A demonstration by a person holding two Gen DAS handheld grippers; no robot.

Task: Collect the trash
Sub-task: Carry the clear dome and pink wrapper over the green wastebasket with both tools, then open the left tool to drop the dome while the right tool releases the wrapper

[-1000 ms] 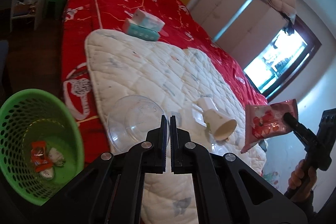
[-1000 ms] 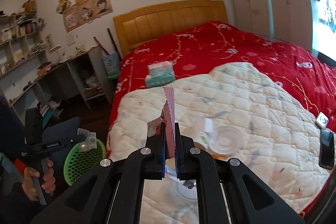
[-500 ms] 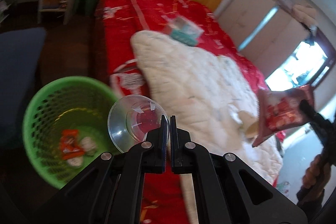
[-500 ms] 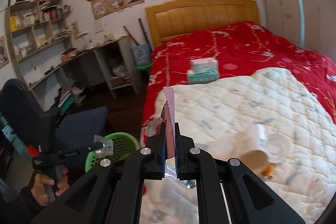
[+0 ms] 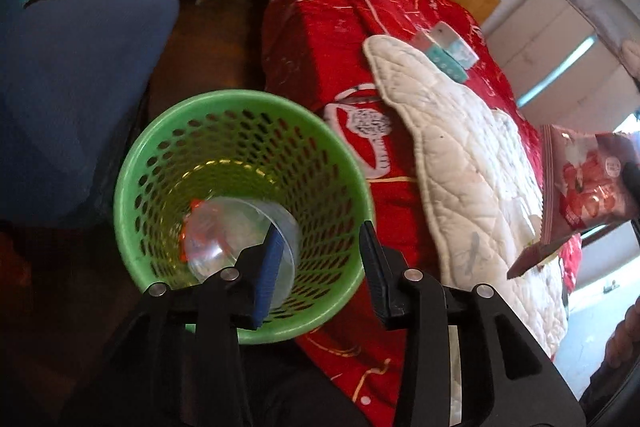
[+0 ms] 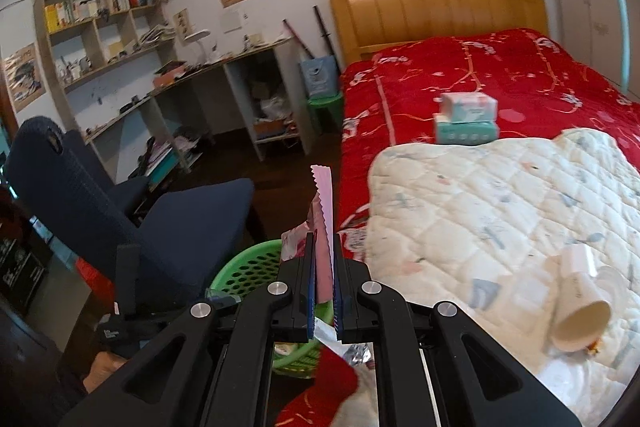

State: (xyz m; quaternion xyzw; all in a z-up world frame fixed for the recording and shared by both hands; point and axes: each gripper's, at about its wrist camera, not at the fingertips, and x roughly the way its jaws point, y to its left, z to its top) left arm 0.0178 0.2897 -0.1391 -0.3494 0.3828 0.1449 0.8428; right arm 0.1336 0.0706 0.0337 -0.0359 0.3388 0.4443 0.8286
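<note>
A green mesh basket (image 5: 224,99) stands on the floor beside the bed. My left gripper (image 5: 320,267) hangs over it and its jaws are opening. A clear plastic cup (image 5: 236,239) sits just past the left finger, inside the basket's mouth, and neither pad presses on it. Beneath it lies an orange wrapper (image 5: 196,205). My right gripper (image 6: 322,291) is shut on a red and pink snack wrapper (image 6: 324,211), above the basket's rim (image 6: 248,267). The same snack wrapper (image 5: 584,183) shows at the right edge of the left wrist view. A paper cup (image 6: 580,311) lies on its side on the white quilt (image 6: 480,207).
A blue office chair (image 6: 192,223) stands close to the basket on the left. Two stacked tissue boxes (image 6: 466,119) rest on the red bedspread (image 6: 500,67). Desk and shelves (image 6: 120,47) line the far wall. Dark floor lies between chair and bed.
My left gripper swung from over the bed to above the basket, opened, and let go of the clear cup. My right gripper carried the snack wrapper left toward the basket.
</note>
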